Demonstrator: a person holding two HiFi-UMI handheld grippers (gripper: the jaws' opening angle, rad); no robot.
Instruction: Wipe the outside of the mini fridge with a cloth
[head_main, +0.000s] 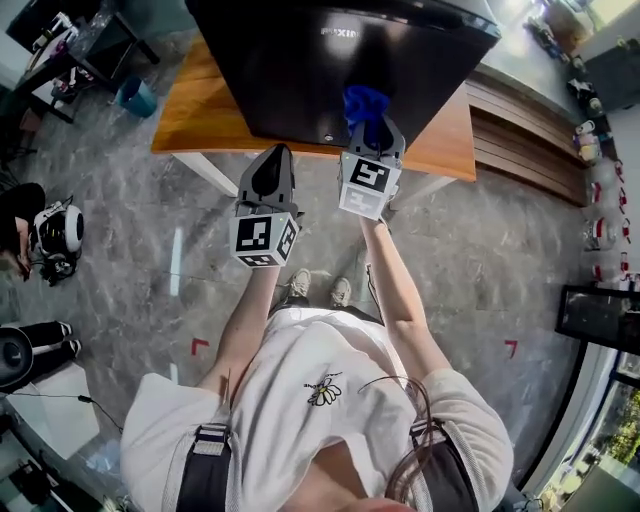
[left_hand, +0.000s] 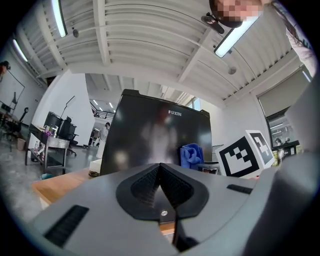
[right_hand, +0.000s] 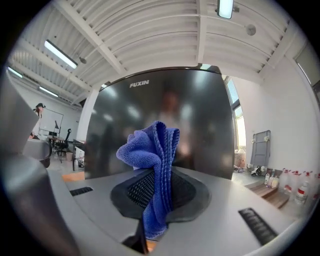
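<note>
A brown wooden table (head_main: 190, 115) stood on a grey stone floor (head_main: 480, 250). A small blue bin (head_main: 136, 96) sat on the floor near the table's left end. One red corner mark (head_main: 200, 346) and another red mark (head_main: 511, 347) lay well apart on the floor. A long light (right_hand: 226, 7) shone on the white ceiling (right_hand: 150, 35).

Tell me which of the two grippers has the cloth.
The right gripper: its jaws are shut on the blue cloth. The left gripper has shut, empty jaws.

Lab/workshop: equip cart (left_hand: 49, 148), ceiling strip lights (right_hand: 60, 54).
</note>
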